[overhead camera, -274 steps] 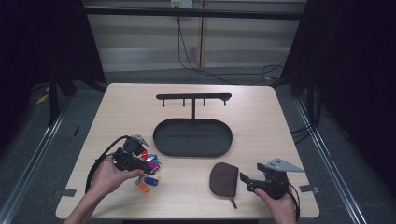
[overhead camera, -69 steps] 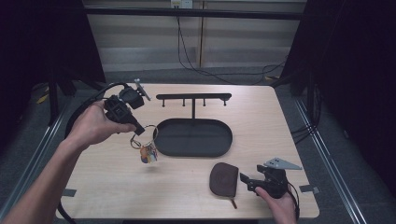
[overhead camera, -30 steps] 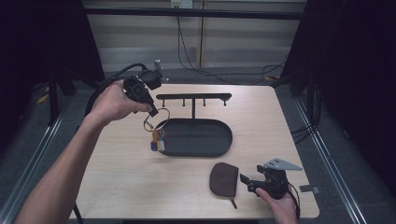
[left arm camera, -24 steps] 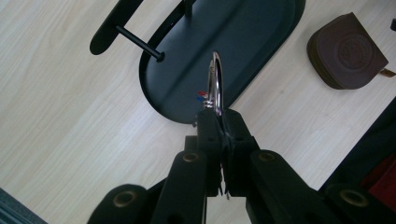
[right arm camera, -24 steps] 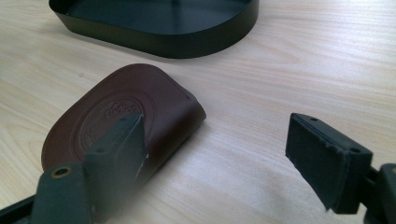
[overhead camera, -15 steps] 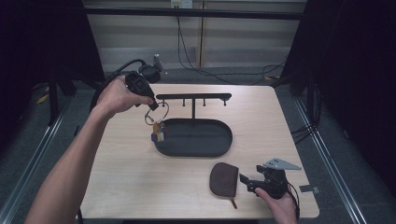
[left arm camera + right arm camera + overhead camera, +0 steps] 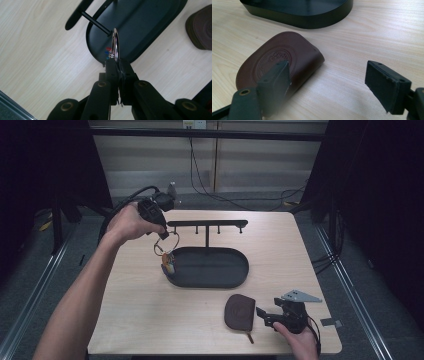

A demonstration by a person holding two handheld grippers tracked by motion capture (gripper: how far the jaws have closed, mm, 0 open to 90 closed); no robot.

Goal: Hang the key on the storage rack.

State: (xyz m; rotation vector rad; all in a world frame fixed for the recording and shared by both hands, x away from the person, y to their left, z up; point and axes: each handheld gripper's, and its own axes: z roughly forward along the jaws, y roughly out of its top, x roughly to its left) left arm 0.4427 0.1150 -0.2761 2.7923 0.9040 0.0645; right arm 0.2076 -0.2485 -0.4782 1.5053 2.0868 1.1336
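My left gripper (image 7: 164,236) is shut on a silver key ring (image 7: 166,244), and a bunch of coloured keys (image 7: 169,265) hangs from it over the left rim of the black oval tray (image 7: 240,280). It is just under the left end of the black hook rack (image 7: 207,223). In the left gripper view the ring (image 7: 115,46) stands upright out of the closed jaws, with the tip of a rack peg (image 7: 96,22) at its edge. My right gripper (image 7: 263,316) rests open at the front right, beside a brown leather pouch (image 7: 239,311); the pouch (image 7: 287,62) lies behind its left jaw.
The tray and rack stand in the middle of the wooden table (image 7: 135,310). The left gripper's cable (image 7: 122,207) loops off the back left. Bare tabletop lies to the left and front of the tray.
The left gripper took the key bunch from the table's front left, lifted it and carried it back to the rack's left end. The right gripper has stayed put.
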